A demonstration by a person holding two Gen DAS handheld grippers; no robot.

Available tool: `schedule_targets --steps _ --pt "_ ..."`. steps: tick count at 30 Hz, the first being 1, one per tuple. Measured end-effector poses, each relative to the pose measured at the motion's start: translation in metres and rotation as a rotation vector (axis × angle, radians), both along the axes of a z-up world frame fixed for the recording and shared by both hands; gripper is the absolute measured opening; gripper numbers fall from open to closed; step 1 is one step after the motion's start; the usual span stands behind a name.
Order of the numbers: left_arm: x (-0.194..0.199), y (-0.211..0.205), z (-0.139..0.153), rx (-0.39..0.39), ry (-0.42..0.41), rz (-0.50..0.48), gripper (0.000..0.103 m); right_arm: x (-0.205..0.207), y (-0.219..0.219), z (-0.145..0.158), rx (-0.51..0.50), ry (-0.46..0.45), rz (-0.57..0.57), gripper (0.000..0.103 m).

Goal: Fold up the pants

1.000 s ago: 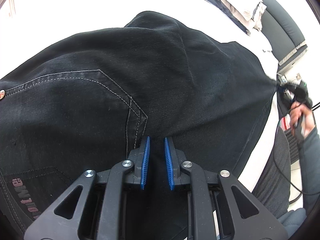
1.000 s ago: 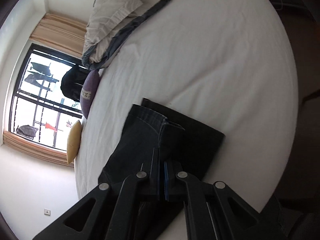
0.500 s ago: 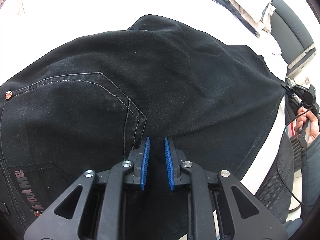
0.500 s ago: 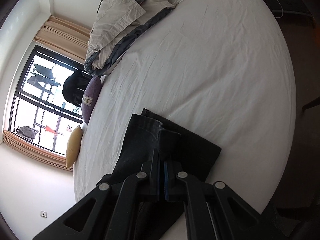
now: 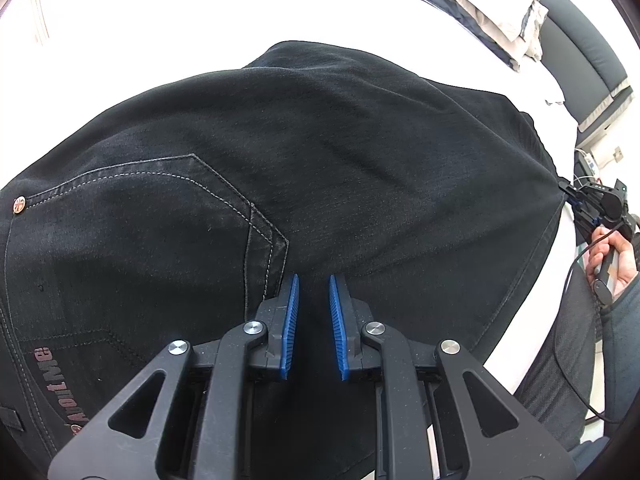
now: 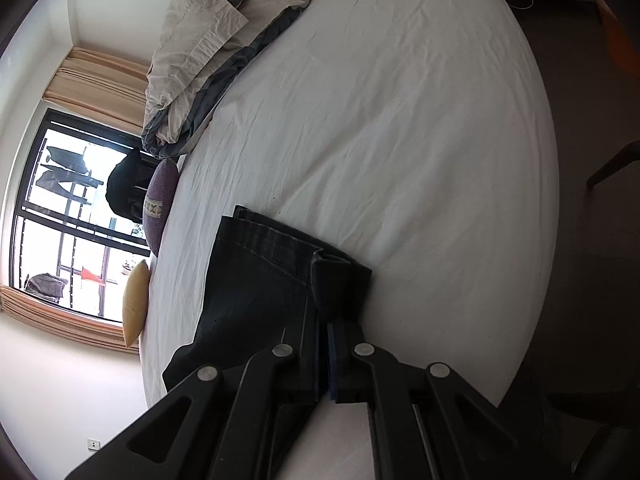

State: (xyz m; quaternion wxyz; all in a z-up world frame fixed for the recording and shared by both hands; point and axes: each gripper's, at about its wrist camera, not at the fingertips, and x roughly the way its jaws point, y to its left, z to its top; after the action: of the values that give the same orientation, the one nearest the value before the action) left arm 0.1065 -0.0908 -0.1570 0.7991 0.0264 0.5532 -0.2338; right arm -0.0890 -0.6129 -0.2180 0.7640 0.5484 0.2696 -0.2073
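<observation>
Black jeans [image 5: 320, 184] lie spread over a white bed, back pocket and a printed waist label at the left of the left wrist view. My left gripper [image 5: 313, 280] sits at the near edge of the jeans, blue pads a small gap apart with dark cloth between them. My right gripper [image 5: 576, 196] appears at the far right of that view, pinching the jeans' edge. In the right wrist view, the right gripper [image 6: 323, 326] is shut on the jeans [image 6: 260, 280], near the hem end on the bed.
The white bed sheet [image 6: 392, 128] stretches ahead. A crumpled beige and grey duvet [image 6: 212, 44] lies at the far end. A purple cushion [image 6: 160, 204] and a yellow cushion [image 6: 134, 304] sit by the window. A dark headboard [image 5: 576, 52] is at the upper right.
The jeans have been drawn flatter across the bed. The right gripper with its held edge has shifted slightly right and down in the left wrist view. Both grips are unchanged.
</observation>
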Motion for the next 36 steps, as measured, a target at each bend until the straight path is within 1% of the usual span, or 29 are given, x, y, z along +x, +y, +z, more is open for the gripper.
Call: schedule_targets --steps 3,5,6,7,8,9,10,11,12,14,15,16,18,20,22,25,27,31,33,36 --pt "0.0 -0.003 0.002 0.008 -0.008 0.003 0.016 0.0 -0.001 -0.002 0.0 0.005 0.003 0.003" --pt "-0.001 -0.004 0.002 0.011 -0.018 -0.002 0.016 0.004 -0.003 -0.007 0.01 0.021 0.039 0.002" --pt "-0.001 -0.003 0.002 0.005 -0.022 -0.003 0.016 0.004 -0.007 -0.008 0.026 0.024 0.062 0.003" --pt "0.0 -0.002 0.001 -0.003 -0.022 -0.003 0.016 0.003 -0.011 -0.005 0.039 0.03 0.085 0.006" --pt "0.0 -0.001 0.0 -0.013 -0.021 -0.001 0.016 0.002 -0.014 0.001 0.036 0.045 0.104 0.018" --pt "0.001 0.0 0.0 -0.021 -0.019 0.003 0.016 0.0 -0.015 0.012 -0.005 0.072 0.112 0.028" --pt "0.001 0.001 -0.001 -0.027 -0.019 0.006 0.016 -0.001 -0.015 0.027 -0.084 0.135 0.108 0.037" --pt "0.001 0.002 -0.002 -0.031 -0.023 0.006 0.016 0.0 -0.015 0.043 -0.17 0.195 0.109 0.043" --pt "0.001 0.002 -0.002 -0.035 -0.027 0.007 0.016 0.005 -0.014 0.058 -0.237 0.2 0.137 0.043" --pt "0.0 0.005 -0.003 -0.049 -0.032 0.013 0.016 0.026 -0.011 0.085 -0.308 0.125 0.256 0.043" --pt "0.0 0.007 -0.004 -0.057 -0.034 0.016 0.016 0.044 -0.005 0.098 -0.363 0.101 0.349 0.043" --pt "0.0 0.009 -0.005 -0.067 -0.034 0.019 0.016 0.064 0.004 0.108 -0.432 0.104 0.45 0.043" --pt "0.0 0.013 -0.006 -0.087 -0.032 0.026 0.016 0.106 0.029 0.117 -0.583 0.157 0.665 0.043" --pt "-0.001 0.018 -0.006 -0.101 -0.03 0.031 0.016 0.142 0.047 0.108 -0.709 0.258 0.829 0.043" --pt "-0.002 0.021 -0.006 -0.102 -0.032 0.025 0.016 0.168 0.059 0.097 -0.806 0.307 0.979 0.043" --pt "-0.002 0.023 -0.006 -0.104 -0.034 0.012 0.016 0.192 0.072 0.083 -0.935 0.378 1.153 0.042" --pt "-0.001 0.023 -0.006 -0.114 -0.032 0.011 0.016 0.204 0.08 0.076 -0.982 0.42 1.253 0.042" --pt "0.0 0.03 -0.008 -0.144 -0.02 0.014 0.016 0.217 0.098 0.062 -1.027 0.475 1.432 0.042" --pt "0.003 0.032 -0.008 -0.154 -0.015 0.012 0.016 0.223 0.099 0.054 -1.049 0.518 1.476 0.042" --pt "0.004 0.033 -0.009 -0.158 -0.013 0.009 0.016 0.235 0.097 0.045 -1.035 0.566 1.501 0.042"
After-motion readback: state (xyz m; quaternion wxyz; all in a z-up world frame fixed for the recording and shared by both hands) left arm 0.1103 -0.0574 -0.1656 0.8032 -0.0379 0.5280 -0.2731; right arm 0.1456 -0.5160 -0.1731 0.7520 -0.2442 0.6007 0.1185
